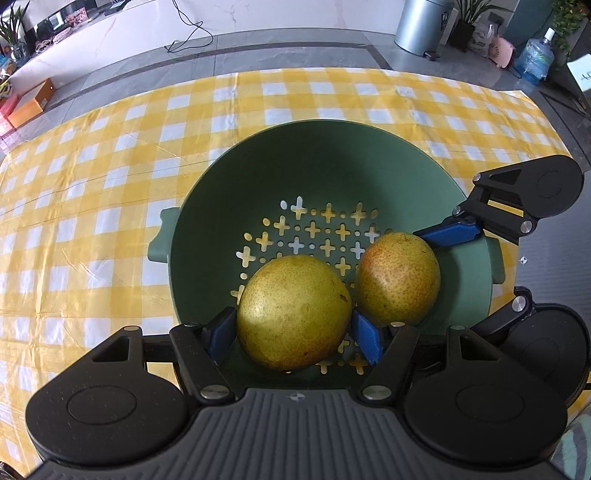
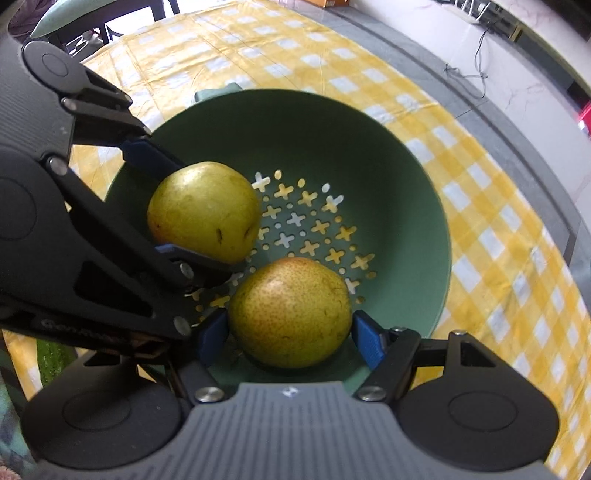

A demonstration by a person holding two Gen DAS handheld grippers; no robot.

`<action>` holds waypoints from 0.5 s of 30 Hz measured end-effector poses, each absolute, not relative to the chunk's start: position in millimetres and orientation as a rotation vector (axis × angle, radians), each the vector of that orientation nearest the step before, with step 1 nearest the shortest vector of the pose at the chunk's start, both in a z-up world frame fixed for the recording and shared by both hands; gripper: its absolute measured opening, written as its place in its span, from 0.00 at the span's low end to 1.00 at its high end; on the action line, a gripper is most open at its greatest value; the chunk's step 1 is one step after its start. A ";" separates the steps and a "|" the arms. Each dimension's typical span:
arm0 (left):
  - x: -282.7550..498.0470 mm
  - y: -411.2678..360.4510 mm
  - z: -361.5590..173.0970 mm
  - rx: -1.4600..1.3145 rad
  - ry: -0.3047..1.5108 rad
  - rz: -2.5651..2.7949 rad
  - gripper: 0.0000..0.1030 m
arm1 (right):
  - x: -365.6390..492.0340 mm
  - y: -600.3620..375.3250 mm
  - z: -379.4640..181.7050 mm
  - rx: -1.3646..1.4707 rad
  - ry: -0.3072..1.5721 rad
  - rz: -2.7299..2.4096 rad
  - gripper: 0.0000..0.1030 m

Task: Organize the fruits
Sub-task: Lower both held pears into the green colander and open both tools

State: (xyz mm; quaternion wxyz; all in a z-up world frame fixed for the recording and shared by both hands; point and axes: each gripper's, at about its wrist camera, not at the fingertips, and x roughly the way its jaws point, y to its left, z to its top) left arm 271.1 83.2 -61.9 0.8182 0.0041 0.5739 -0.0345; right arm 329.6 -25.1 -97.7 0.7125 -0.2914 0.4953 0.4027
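Note:
A green colander (image 1: 332, 155) (image 2: 406, 177) with cross-shaped holes stands on the yellow checked cloth. Two yellow-green pears are inside it. My left gripper (image 1: 293, 330) is shut on the larger yellow pear (image 1: 293, 312), which also shows in the right wrist view (image 2: 203, 210). My right gripper (image 2: 290, 334) is shut on the reddish speckled pear (image 2: 290, 312), which also shows in the left wrist view (image 1: 397, 277). Both pears are low in the bowl; I cannot tell whether they touch its floor. The right gripper's blue finger (image 1: 448, 234) shows behind its pear.
The checked tablecloth (image 1: 92, 221) covers the table around the colander. Beyond the far table edge lie grey floor, a white counter, a metal bin (image 1: 421, 26), a water bottle (image 1: 533, 61) and orange boxes (image 1: 33, 105).

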 end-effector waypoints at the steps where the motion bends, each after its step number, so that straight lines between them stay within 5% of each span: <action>1: 271.5 84.1 -62.1 0.005 1.226 -0.074 0.75 | 330.0 -24.0 -98.0 -0.649 1.105 0.893 0.67; 15: 273.4 89.9 -60.0 -0.062 1.227 -0.069 0.83 | 335.4 -17.7 -100.5 -0.675 1.138 0.884 0.69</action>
